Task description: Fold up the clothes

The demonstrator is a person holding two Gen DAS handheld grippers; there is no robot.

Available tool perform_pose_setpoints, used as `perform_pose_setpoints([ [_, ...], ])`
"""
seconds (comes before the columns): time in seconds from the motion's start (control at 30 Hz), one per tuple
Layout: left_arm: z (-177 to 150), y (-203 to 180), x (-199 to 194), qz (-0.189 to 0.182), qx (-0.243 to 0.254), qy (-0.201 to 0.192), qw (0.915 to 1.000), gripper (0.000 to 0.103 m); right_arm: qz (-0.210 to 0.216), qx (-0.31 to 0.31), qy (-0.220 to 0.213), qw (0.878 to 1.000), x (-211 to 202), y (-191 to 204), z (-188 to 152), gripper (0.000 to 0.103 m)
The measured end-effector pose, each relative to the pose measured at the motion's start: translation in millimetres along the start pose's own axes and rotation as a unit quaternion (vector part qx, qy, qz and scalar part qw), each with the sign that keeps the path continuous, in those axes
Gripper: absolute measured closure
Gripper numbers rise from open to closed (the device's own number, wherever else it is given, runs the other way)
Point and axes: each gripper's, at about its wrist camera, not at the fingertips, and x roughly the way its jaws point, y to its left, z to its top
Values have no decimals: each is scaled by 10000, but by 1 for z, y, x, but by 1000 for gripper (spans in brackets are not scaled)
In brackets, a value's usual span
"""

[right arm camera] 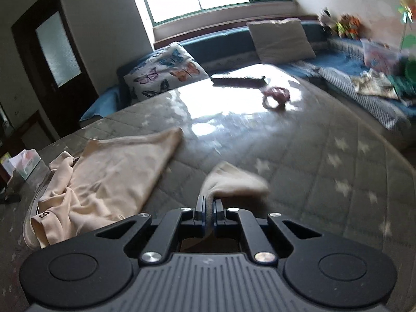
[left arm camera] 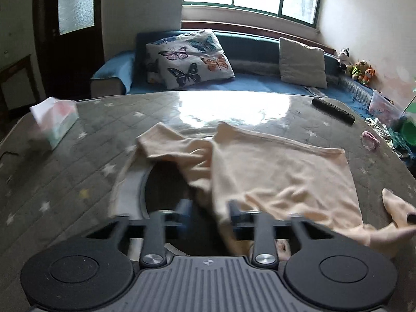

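Observation:
A cream knit top lies spread on the grey star-patterned table, one sleeve folded across its neck opening. My left gripper is open just above the garment's near edge, with fabric draped between and over its fingers. My right gripper is shut on a sleeve end of the same top and holds it out to the right of the body. That sleeve also shows at the right edge of the left wrist view.
A tissue box stands at the table's left. A black remote and a pink hair tie lie at the far right. A blue sofa with a butterfly pillow runs behind the table.

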Motion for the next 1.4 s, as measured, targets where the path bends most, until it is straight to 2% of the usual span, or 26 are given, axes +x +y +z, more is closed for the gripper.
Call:
perform_pose_setpoints([
  [0.07, 7, -5, 17, -4, 42, 99, 9999, 56, -4, 82, 36, 10000, 0, -5, -4, 98],
  [0.2, 7, -7, 48, -86, 5, 567, 9984, 58, 14, 193, 43, 9998, -4, -13, -13, 98],
  [0.23, 6, -5, 54, -126, -38, 641, 9979, 67, 16, 209, 40, 9998, -5, -14, -14, 98],
  [0.27, 6, -1, 58, -179, -92, 696, 9974, 91, 17, 225, 36, 9997, -5, -16, -15, 98],
  [0.3, 4, 3, 59, -237, -162, 712, 9970, 97, 18, 240, 31, 9997, -6, -17, -16, 98],
  [0.37, 1, 9, 54, -328, -291, 664, 9968, 99, 26, 257, 20, 9997, -6, -19, -17, 98],
  [0.63, -22, 43, -19, -327, -544, 179, 9978, 101, 44, 246, -121, 9996, -12, -18, -15, 98],
  [0.8, -48, 65, -55, -424, -823, 214, 9955, 101, 40, 210, -201, 9996, -20, -17, -14, 98],
  [0.97, -76, 71, -65, -523, -725, 585, 9943, 101, -39, 131, -131, 9998, -28, -21, -18, 98],
  [1.1, -91, 70, -62, -421, -529, 885, 9938, 99, -183, 208, 28, 9996, -32, -33, -27, 95],
  [1.23, -83, 76, -68, -279, -429, 755, 9958, 99, -456, 299, 119, 9984, -37, -46, -33, 90],
  [1.4, -69, 77, -66, -232, -387, 521, 9976, 95, -827, 288, -67, 9961, -41, -59, -24, 87],
])
